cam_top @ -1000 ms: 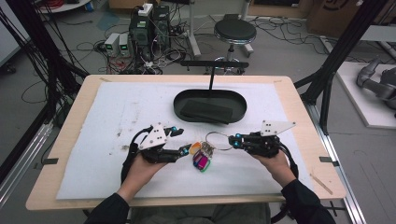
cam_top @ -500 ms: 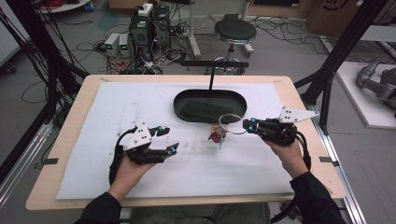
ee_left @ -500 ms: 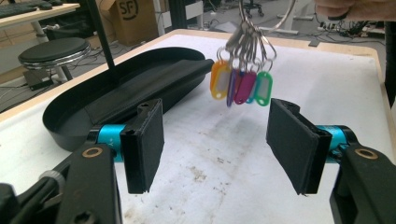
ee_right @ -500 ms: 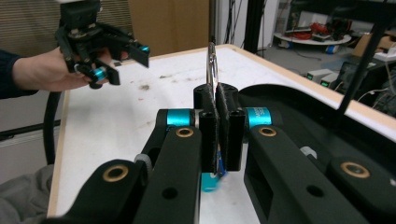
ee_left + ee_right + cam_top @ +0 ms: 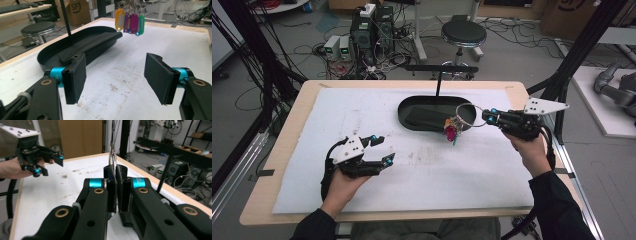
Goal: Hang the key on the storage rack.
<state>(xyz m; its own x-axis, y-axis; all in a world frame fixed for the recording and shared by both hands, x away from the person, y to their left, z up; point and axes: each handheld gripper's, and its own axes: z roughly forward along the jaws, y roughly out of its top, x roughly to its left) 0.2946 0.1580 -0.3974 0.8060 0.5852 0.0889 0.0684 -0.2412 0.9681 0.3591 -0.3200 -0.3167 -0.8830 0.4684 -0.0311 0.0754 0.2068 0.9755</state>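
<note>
White covering is seen spread over the wooden table, stained with small dark marks near the middle. At the left, the left gripper is held low over the covering by the left hand, its jaws spread wide with nothing between them; in the left gripper view the two black pads are seen well apart above bare covering. Further along, past the middle, a black oval tray is set on the table with a flat black block lying in it. At the tray's right end a metal ring is seen lifted clear of the table, and a bunch of coloured key tags is hung from it, over the tray's near rim. In the left gripper view the tags are shown dangling: orange, blue, magenta, green. At the right, the right gripper is held up by the right hand, jaws clenched on the ring, as is confirmed in the right gripper view
</note>
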